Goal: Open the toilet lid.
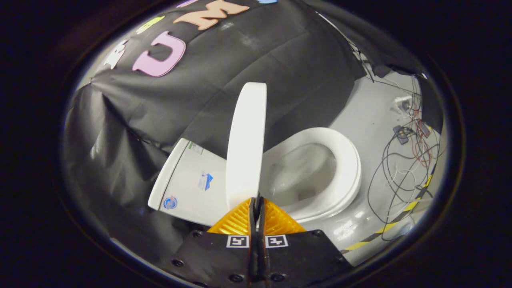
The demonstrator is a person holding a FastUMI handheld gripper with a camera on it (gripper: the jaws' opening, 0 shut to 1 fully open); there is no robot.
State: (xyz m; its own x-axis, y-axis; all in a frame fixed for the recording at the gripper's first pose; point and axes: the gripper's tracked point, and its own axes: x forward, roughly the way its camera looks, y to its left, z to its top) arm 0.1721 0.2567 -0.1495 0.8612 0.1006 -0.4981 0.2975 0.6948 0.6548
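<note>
The toilet lid [246,144] is up and standing close to vertical, seen nearly edge-on, rising straight from just ahead of the tongs [257,204] and leaning toward the tank [192,180] behind it. On the far side of the lid from the tank, the seat [348,168] lies flat around the open bowl [300,176], fully exposed, so by my reading the lifting step is all but done and what's in hand now is the finish: settling the lid back and letting go. The tongs' two orange fingers [236,222] are drawn nearly together, only a thin dark slit between them, and the lid's lower edge comes down right at their tips. Whether they pinch that edge or merely sit against it I cannot tell; the contact point is hidden where the fingers meet. The next move, as I judge it, calls for a gentle nudge of the lid toward the tank until it rests, then easing the tongs away without dragging the lid forward again. Let it tip back over the bowl and it would slam down on the seat. Beyond the bowl, away from the lid, loose cables [400,176] sprawl on the floor [372,116].
</note>
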